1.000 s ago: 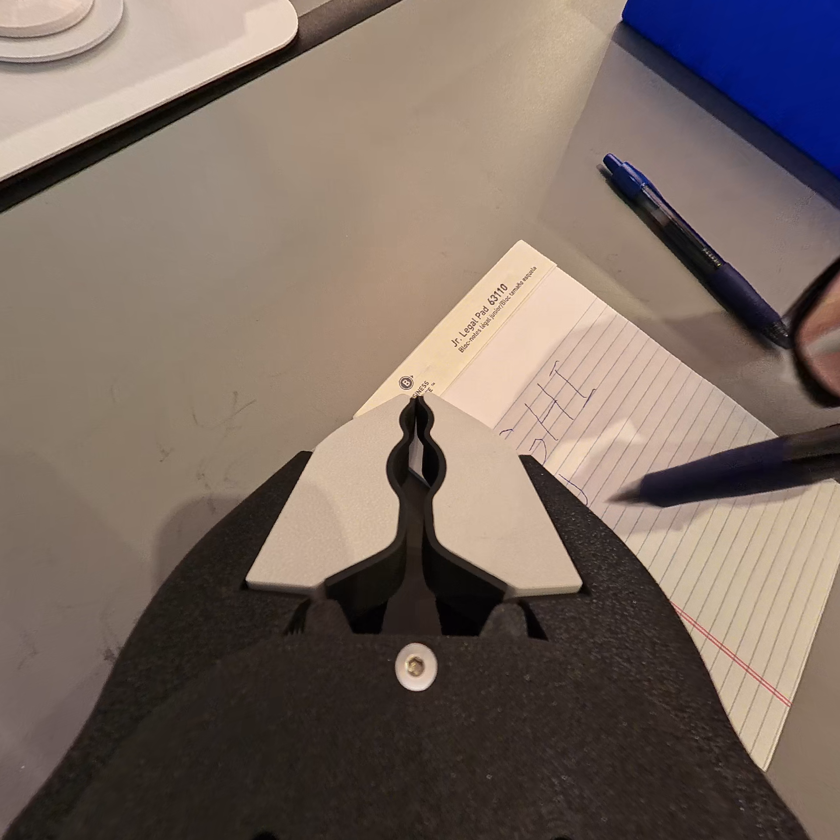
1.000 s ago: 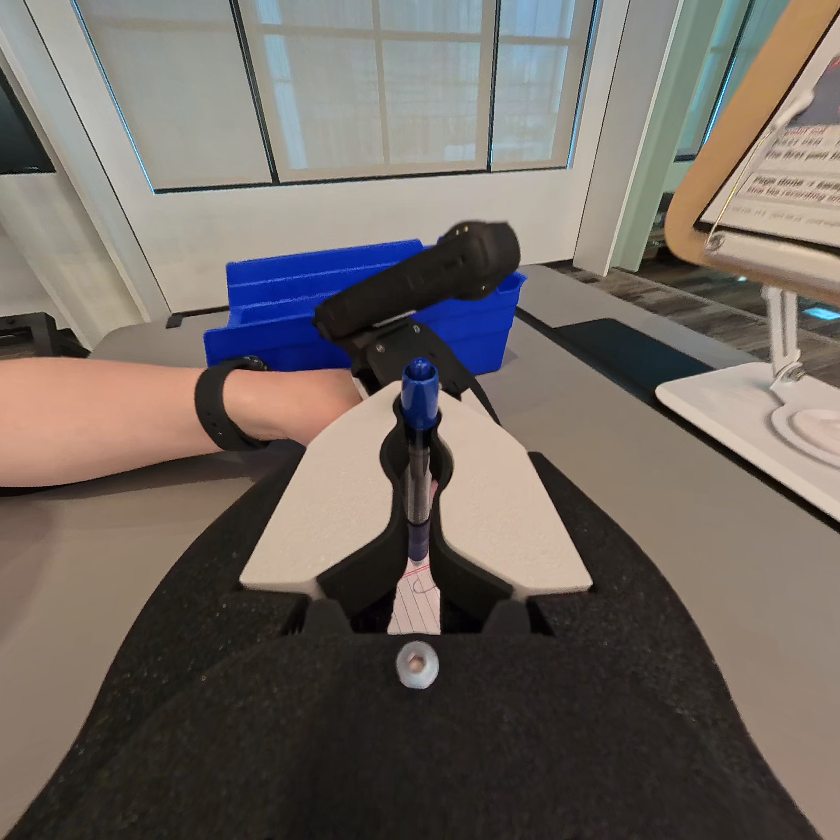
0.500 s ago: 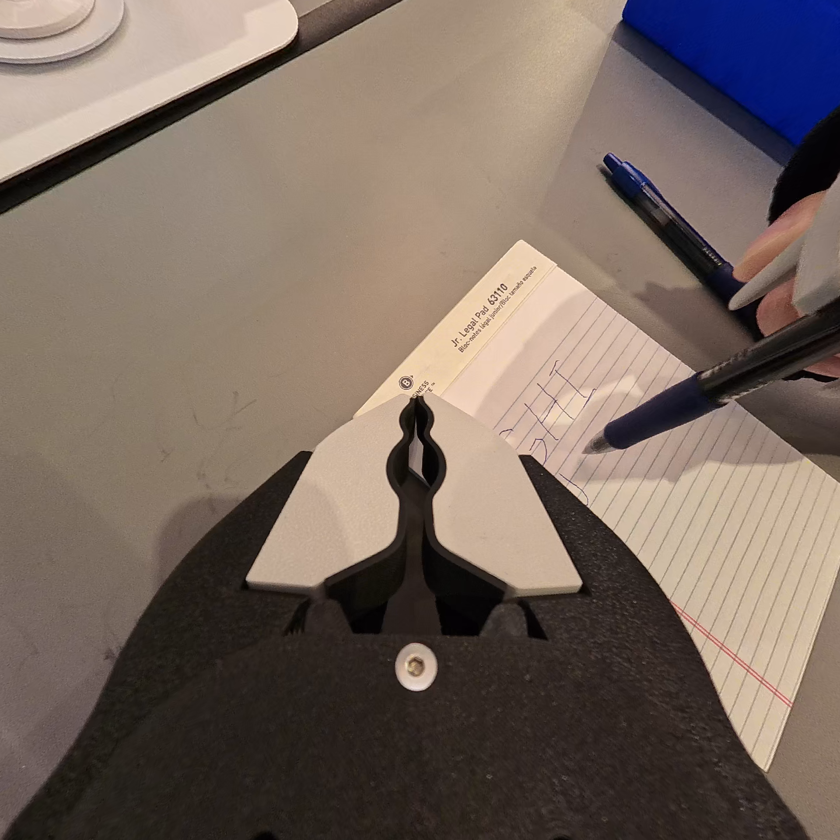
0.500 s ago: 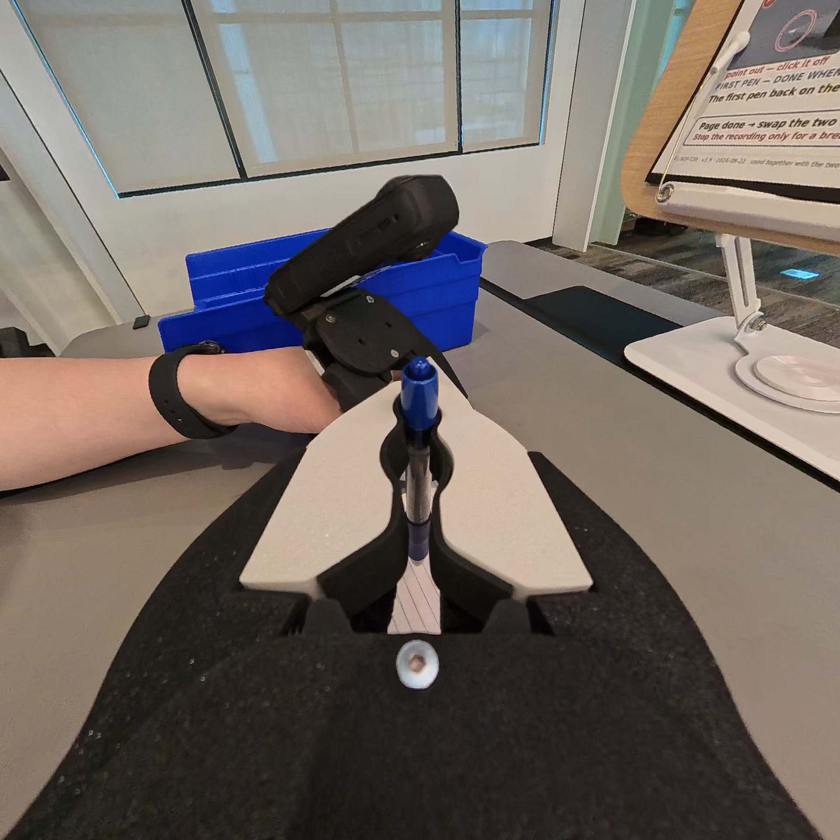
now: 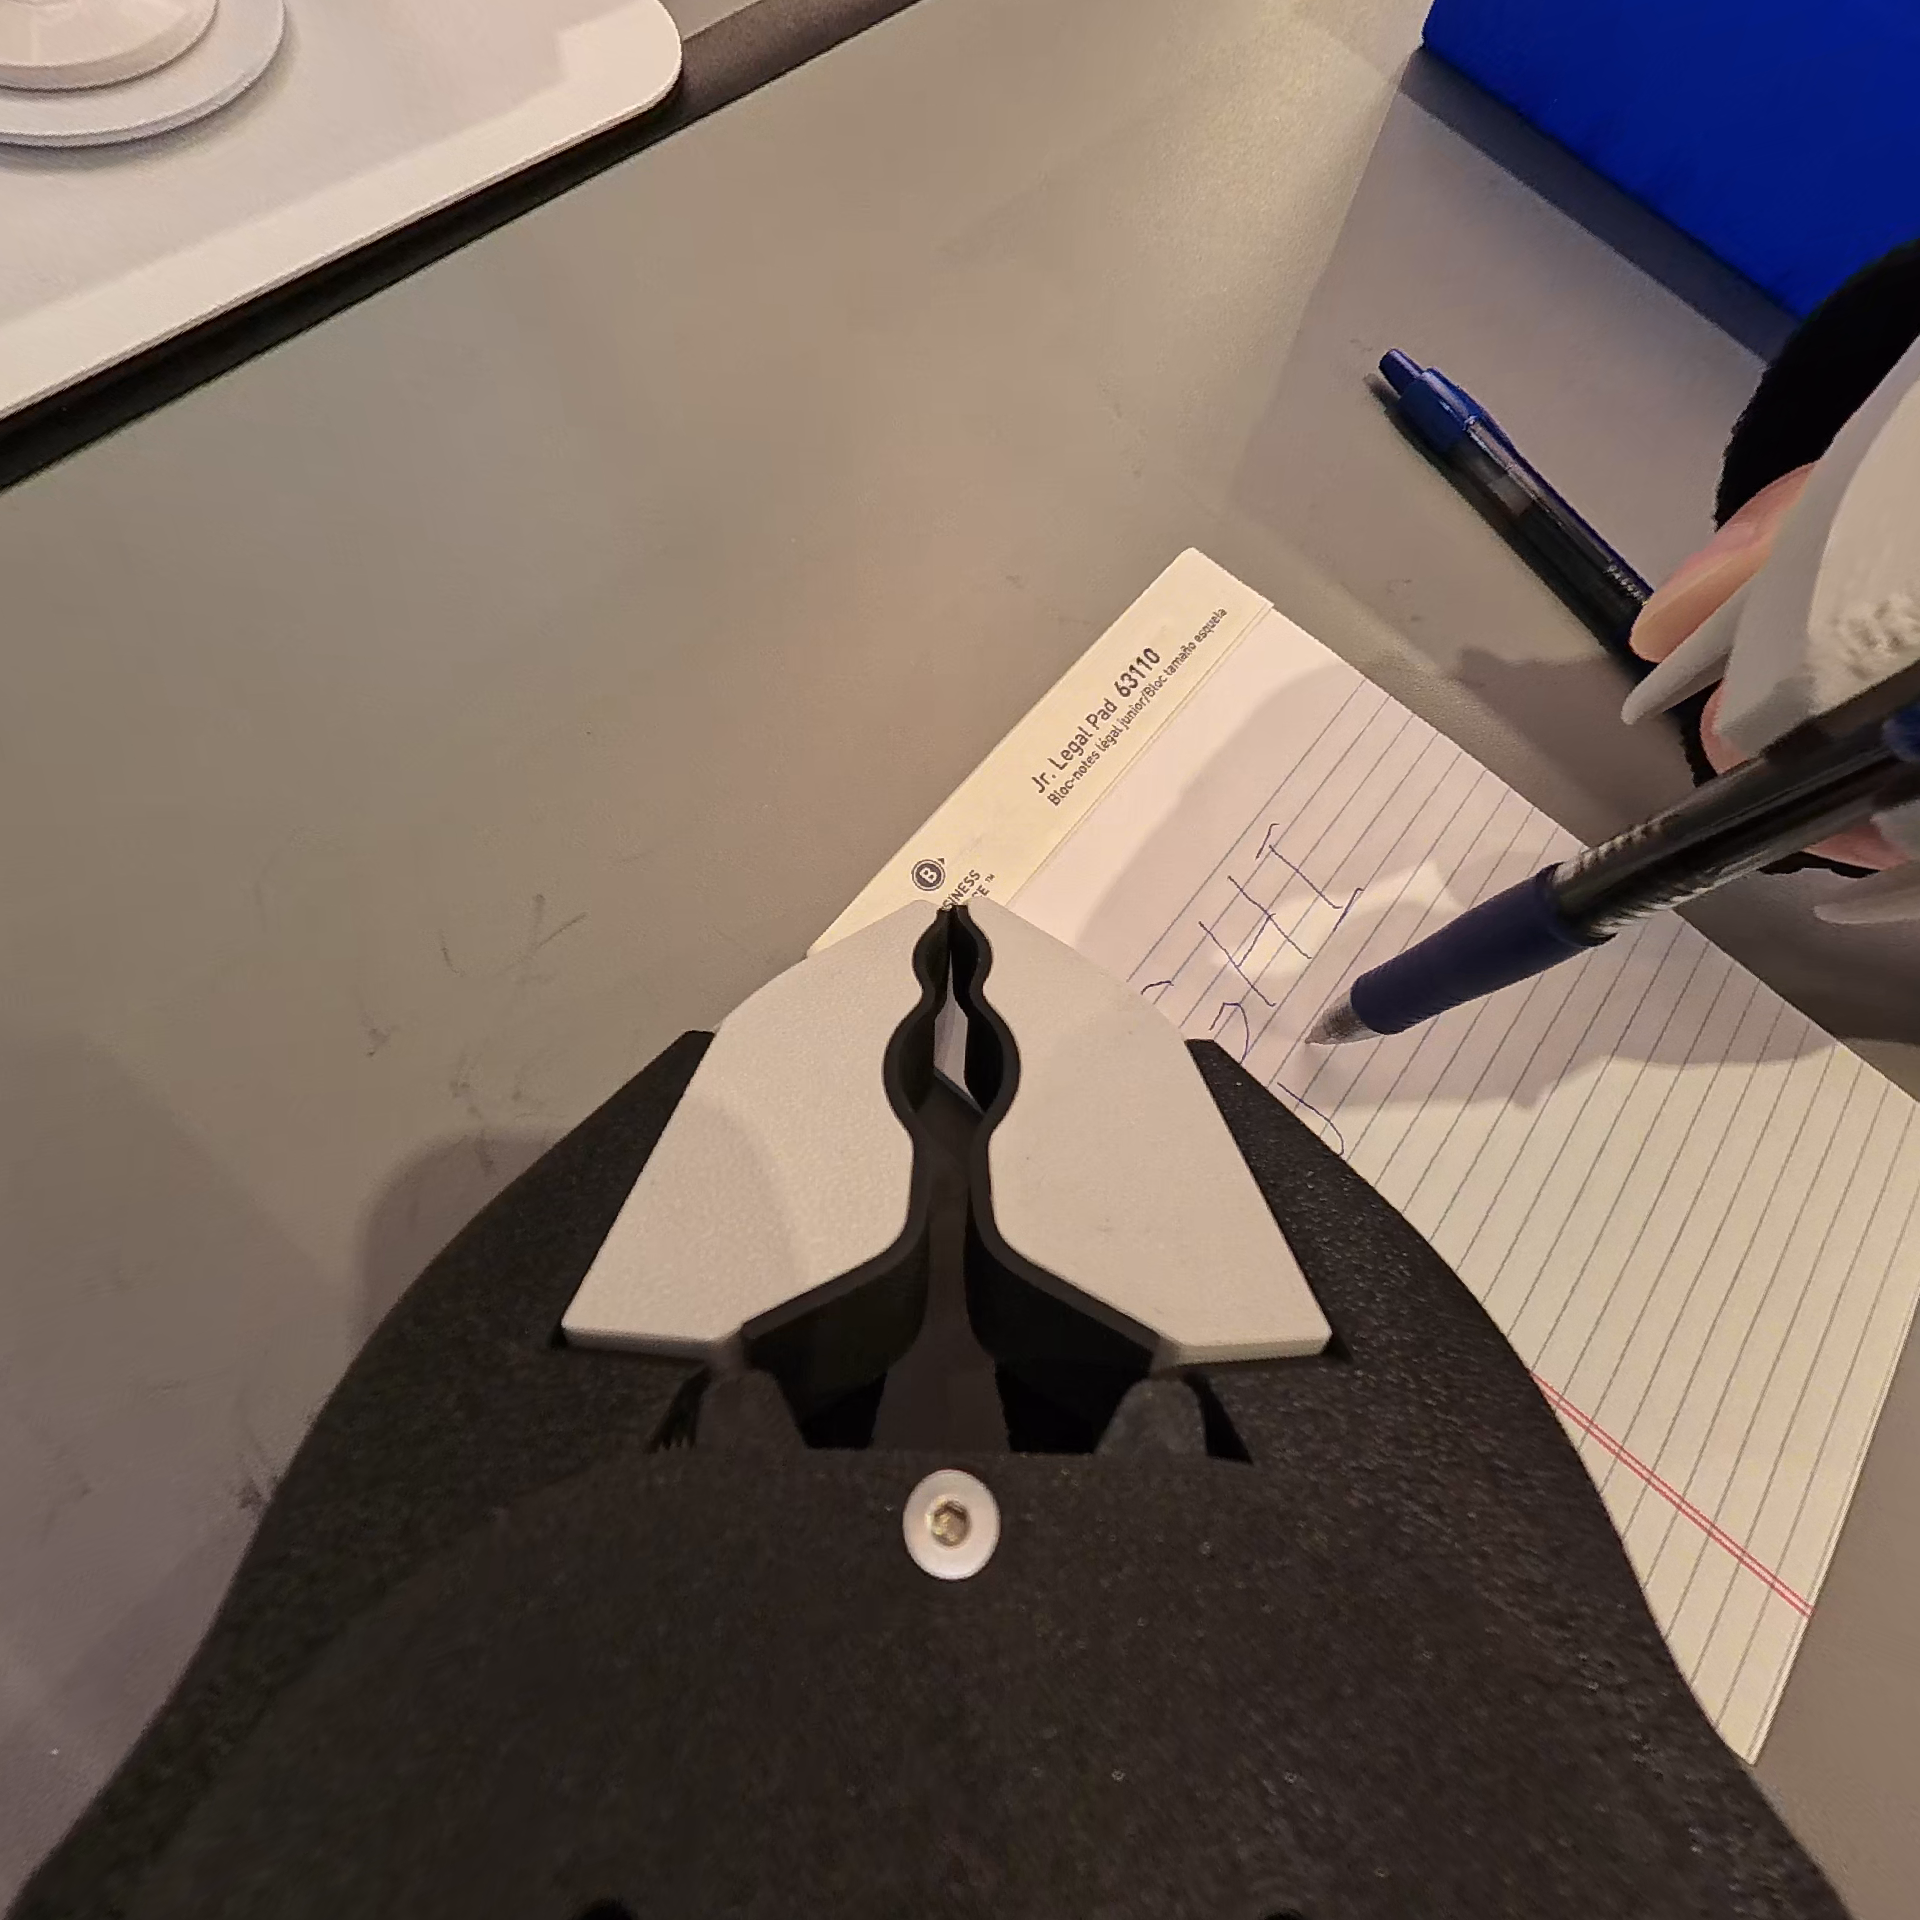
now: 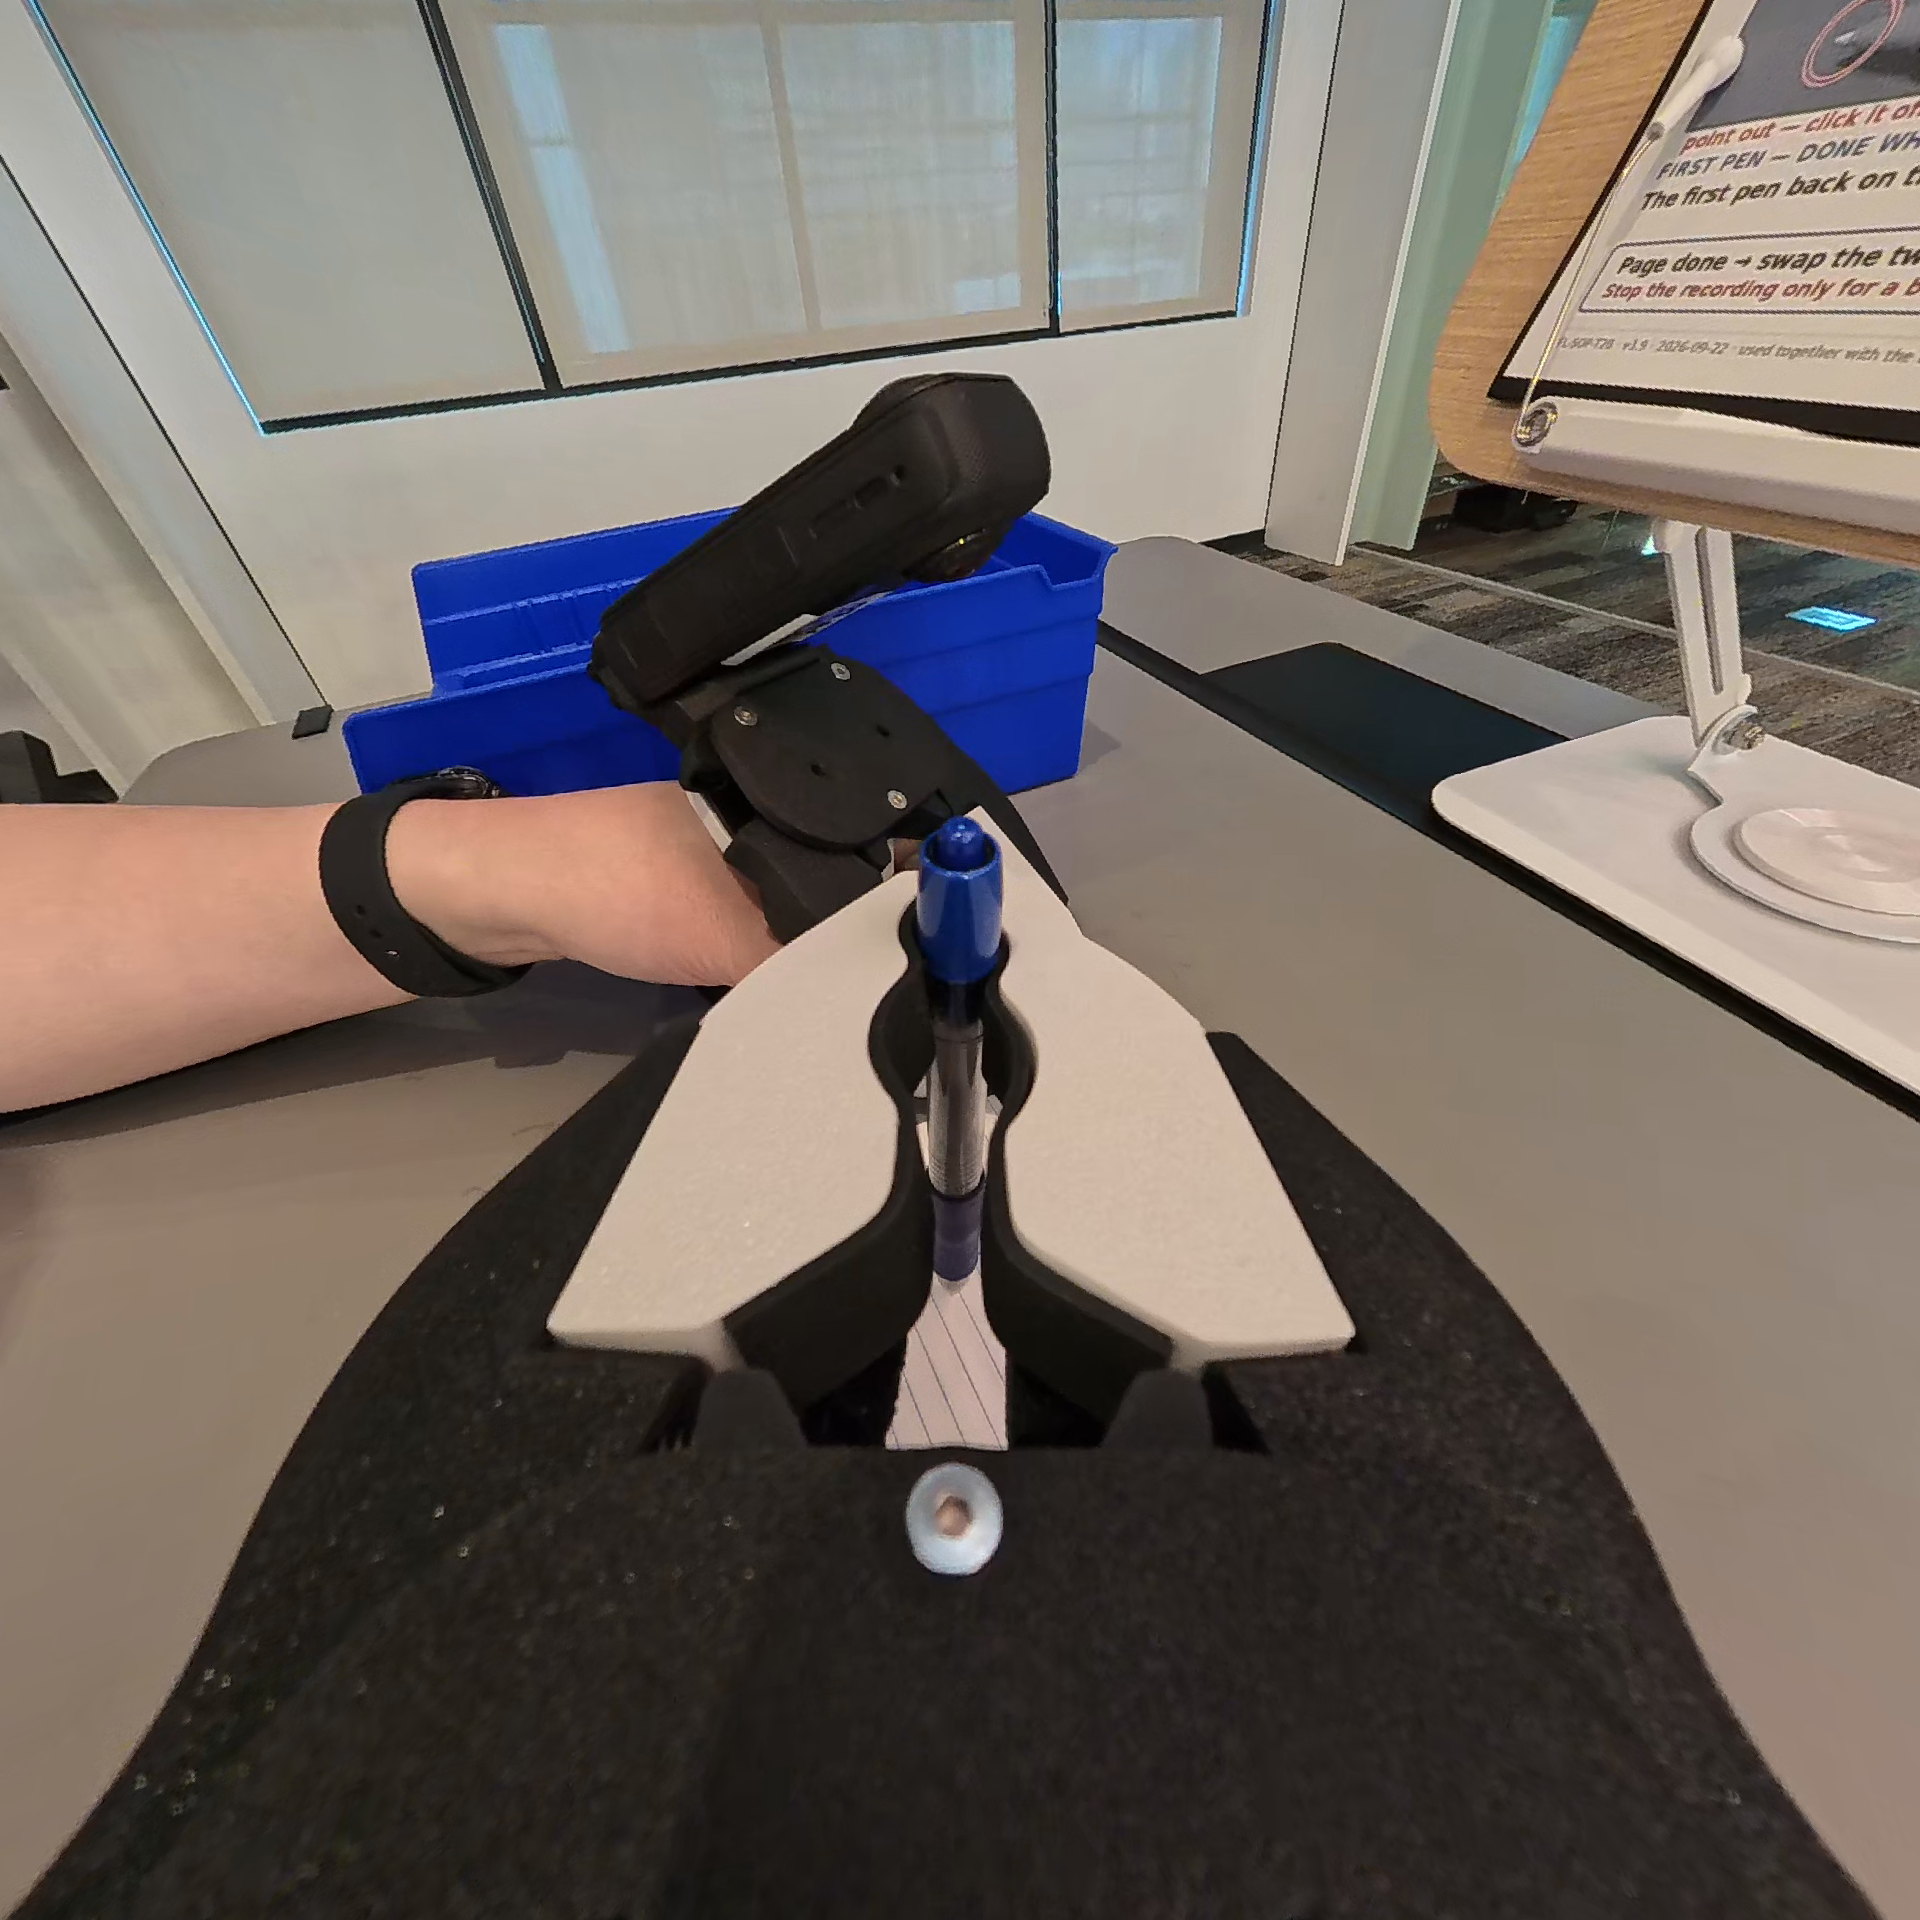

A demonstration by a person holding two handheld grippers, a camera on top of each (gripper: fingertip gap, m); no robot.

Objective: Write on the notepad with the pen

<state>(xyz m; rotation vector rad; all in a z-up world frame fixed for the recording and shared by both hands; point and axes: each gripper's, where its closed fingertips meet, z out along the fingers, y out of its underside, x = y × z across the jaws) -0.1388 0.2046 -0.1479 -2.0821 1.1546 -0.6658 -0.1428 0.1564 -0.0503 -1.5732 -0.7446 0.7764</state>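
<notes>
A white lined notepad (image 5: 1558,1195) lies slantwise on the grey table with blue pen marks near its top. My left gripper (image 5: 951,916) is shut and empty, its tips over the pad's cream header strip. My right gripper (image 6: 956,935) is shut on a blue pen (image 6: 956,1132), cap end forward. In the left wrist view its grey fingers (image 5: 1829,644) come in from the right and the pen (image 5: 1475,966) slants down, its tip at the paper just below the marks. A strip of the pad (image 6: 951,1382) shows between the right jaws.
A second blue pen (image 5: 1507,478) lies on the table beyond the pad. A blue bin (image 6: 520,644) stands behind the person's hand (image 6: 582,883) that holds the left gripper. A white stand (image 6: 1714,831) with a wooden board is at the right. My right fingertips sit around 11 centimeters from my left ones.
The right gripper has come into the left wrist view, and the pen tip has moved up the page to just below the marks. The left gripper has not moved.
</notes>
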